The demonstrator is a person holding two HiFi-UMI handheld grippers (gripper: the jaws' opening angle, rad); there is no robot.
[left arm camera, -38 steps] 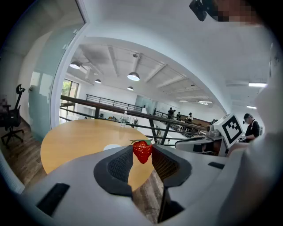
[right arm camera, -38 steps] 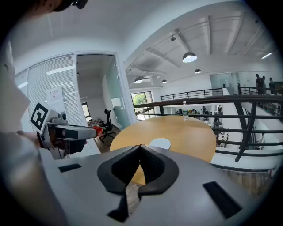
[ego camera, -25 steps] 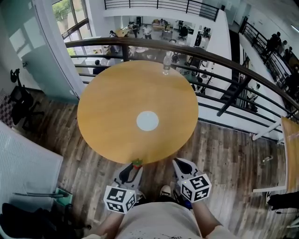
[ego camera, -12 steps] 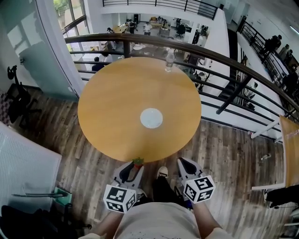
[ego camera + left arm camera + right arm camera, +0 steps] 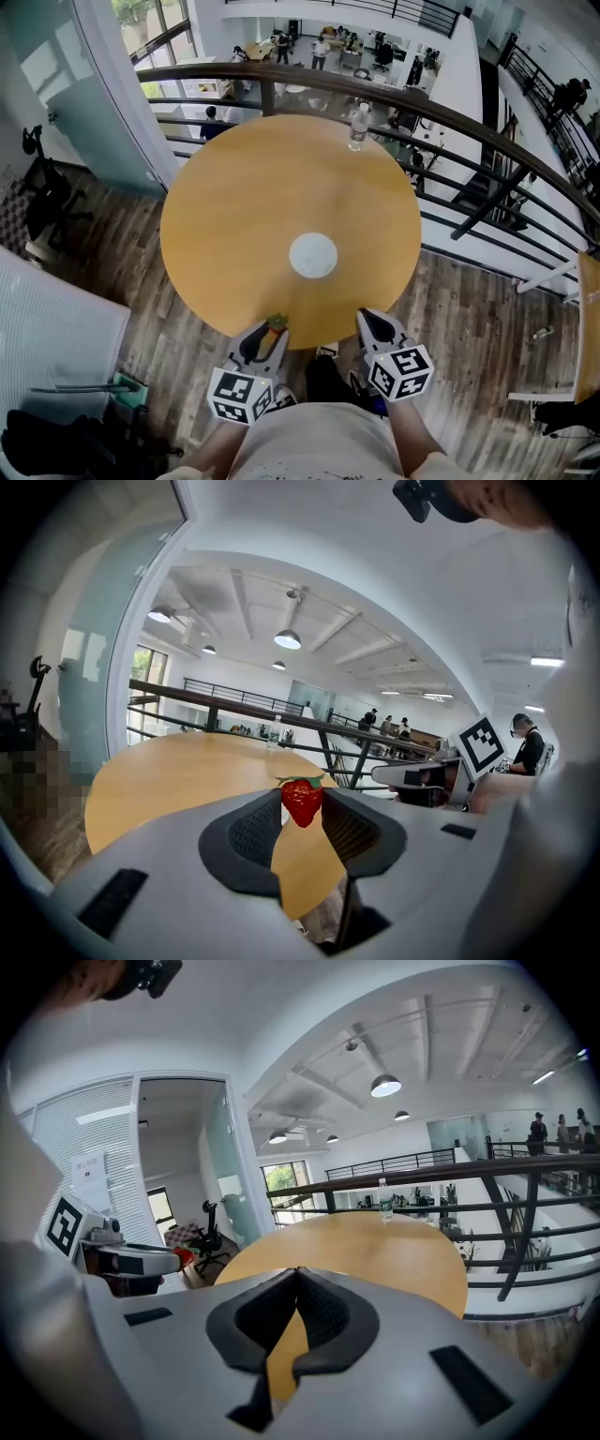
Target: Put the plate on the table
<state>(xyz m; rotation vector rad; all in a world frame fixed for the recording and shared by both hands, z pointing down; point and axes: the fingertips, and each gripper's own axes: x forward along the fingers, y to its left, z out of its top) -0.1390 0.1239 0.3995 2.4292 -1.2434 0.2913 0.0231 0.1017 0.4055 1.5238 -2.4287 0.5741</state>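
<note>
Plate is seen lying flat and face up near the middle of the round table. Being round, it shows no long axis. It is small in the head view, so rim detail cannot be made out. In the left gripper view it is largely blocked by the jaws. It is white and smooth-looking on a tan wood top, well apart from both grippers.

Left gripper is held at the table's near edge. Its jaws are clamped on a red strawberry with green leaves on top, and the pads are dark and ribbed. Right gripper is held beside it, jaw tips brought together with nothing between.

Clear bottle is stood upright at the far edge, by a dark curved railing.
</note>
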